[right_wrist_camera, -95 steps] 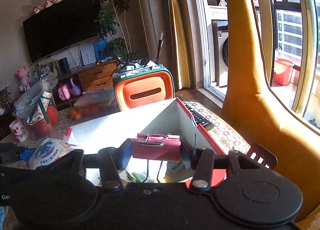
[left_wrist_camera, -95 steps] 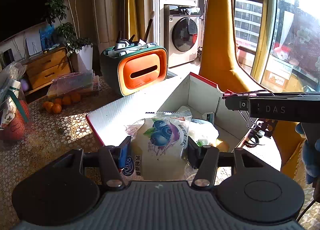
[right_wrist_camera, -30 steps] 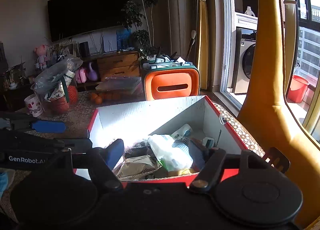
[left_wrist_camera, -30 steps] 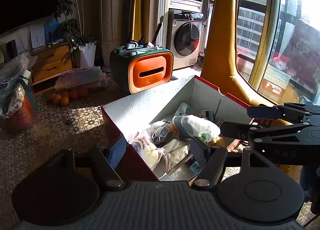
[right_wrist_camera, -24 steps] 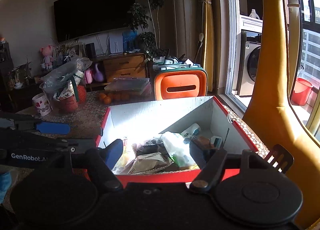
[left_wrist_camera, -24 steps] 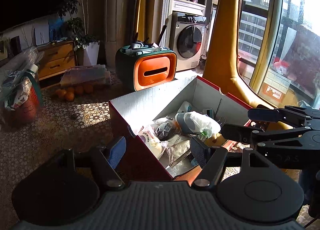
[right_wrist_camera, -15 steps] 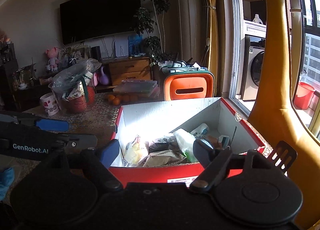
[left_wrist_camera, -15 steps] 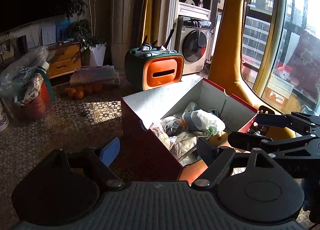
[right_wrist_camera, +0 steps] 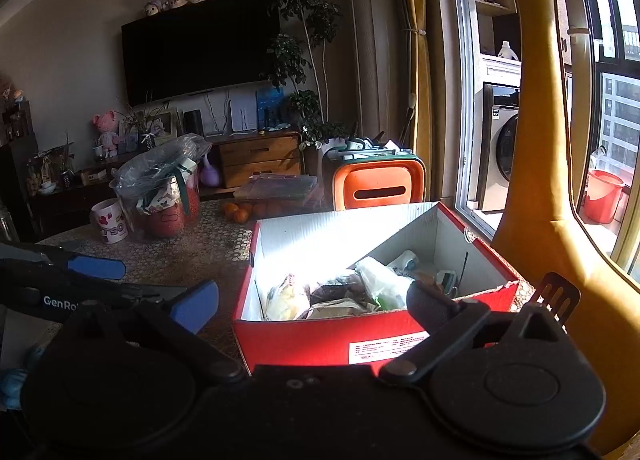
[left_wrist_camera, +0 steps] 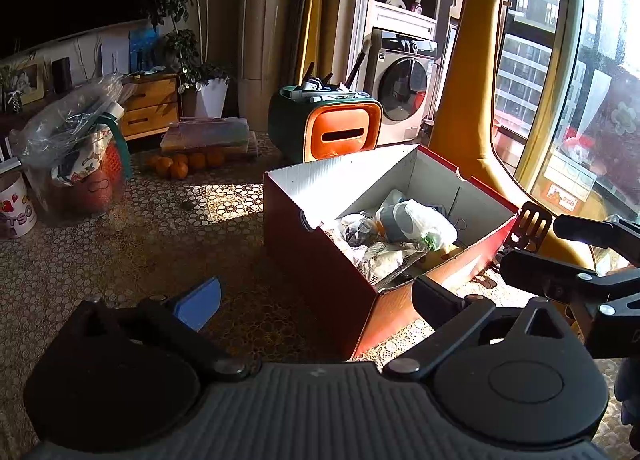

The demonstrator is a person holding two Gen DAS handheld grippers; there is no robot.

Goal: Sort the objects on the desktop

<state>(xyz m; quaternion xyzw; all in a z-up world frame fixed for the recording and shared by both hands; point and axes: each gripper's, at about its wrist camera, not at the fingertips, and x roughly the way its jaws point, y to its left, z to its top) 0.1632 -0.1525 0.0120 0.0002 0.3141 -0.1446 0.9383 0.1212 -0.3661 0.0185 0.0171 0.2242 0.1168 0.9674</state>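
A red cardboard box [left_wrist_camera: 320,260] with a white inside stands on the patterned table; it also shows in the right wrist view [right_wrist_camera: 304,340]. Several snack bags and packets [left_wrist_camera: 392,236] lie in it, among them a pale pouch [right_wrist_camera: 286,302]. My left gripper [left_wrist_camera: 316,300] is open and empty, low over the table in front of the box's near corner. My right gripper [right_wrist_camera: 312,306] is open and empty, in front of the box's red side. The right gripper's black fingers [left_wrist_camera: 560,272] show at the right of the left wrist view.
An orange and green tissue holder [left_wrist_camera: 332,130] stands behind the box. Oranges [left_wrist_camera: 180,164] and a flat clear case [left_wrist_camera: 208,136] lie further back. A plastic-wrapped basket [left_wrist_camera: 72,164] and a mug [right_wrist_camera: 108,224] stand at the left. A yellow giraffe figure [right_wrist_camera: 536,140] rises at the right.
Both grippers let go of their loads, the blueberry pouch and the pink clip, over the box. Since then they have drawn back from it, open and empty.
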